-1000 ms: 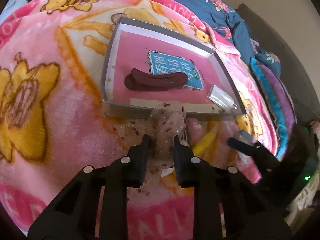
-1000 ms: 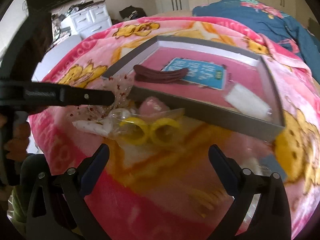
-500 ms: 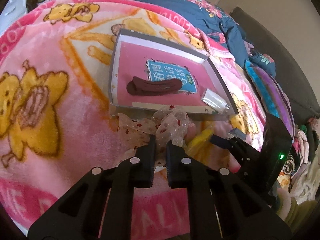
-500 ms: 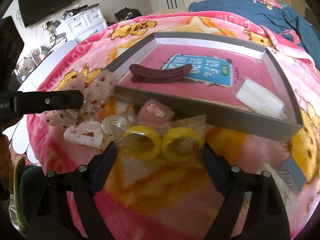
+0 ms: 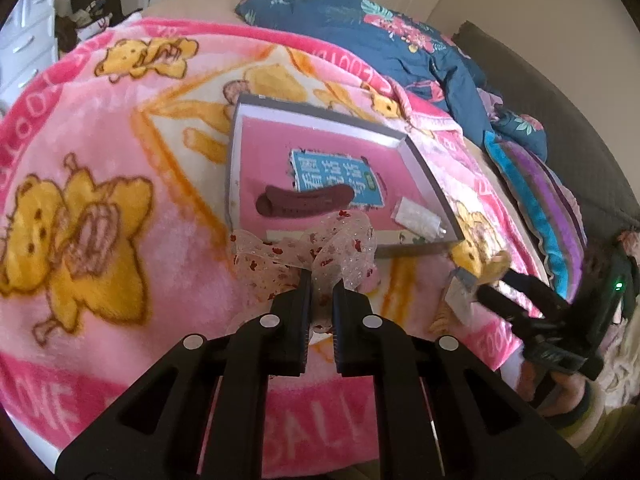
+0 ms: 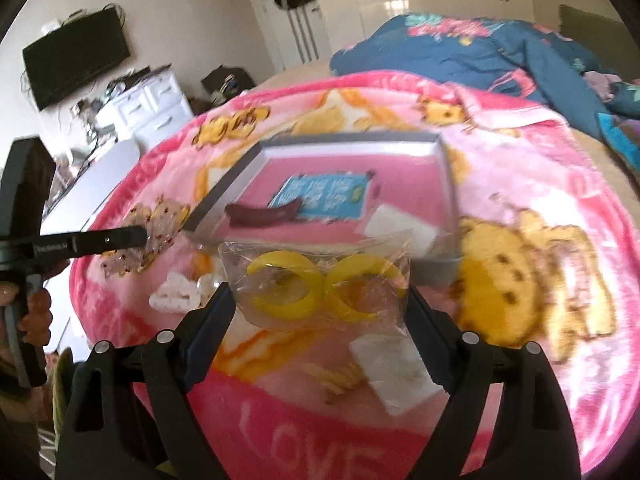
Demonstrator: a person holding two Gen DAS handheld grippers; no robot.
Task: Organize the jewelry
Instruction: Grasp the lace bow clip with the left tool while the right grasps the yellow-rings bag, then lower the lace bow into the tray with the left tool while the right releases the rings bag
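Two views cover the same pink blanket [image 5: 120, 152] on the bed, and each shows something the other lacks. Only the right wrist view shows the clear packet [image 6: 320, 280] with two yellow rings inside, a white hair clip [image 6: 174, 294] lying on the blanket beside it, a flat white packet [image 6: 394, 372] nearer the camera, and the person's hand [image 6: 36, 312] on the left gripper's handle. The left wrist view gives the clearer look into the grey tray [image 5: 424, 168]: a dark red hair clip [image 5: 304, 206], a blue card [image 5: 334, 176] and a small clear bag [image 5: 418, 220] lie on its pink floor.

The left gripper [image 5: 321, 284] has its fingers nearly together, pinching a sheer bow [image 5: 320, 252] with red specks; the bow is raised just in front of the tray's near wall. The right gripper [image 6: 320, 300] has its fingers spread wide, one against each side edge of the ring packet, which is gripped between them above the blanket, in front of the tray.
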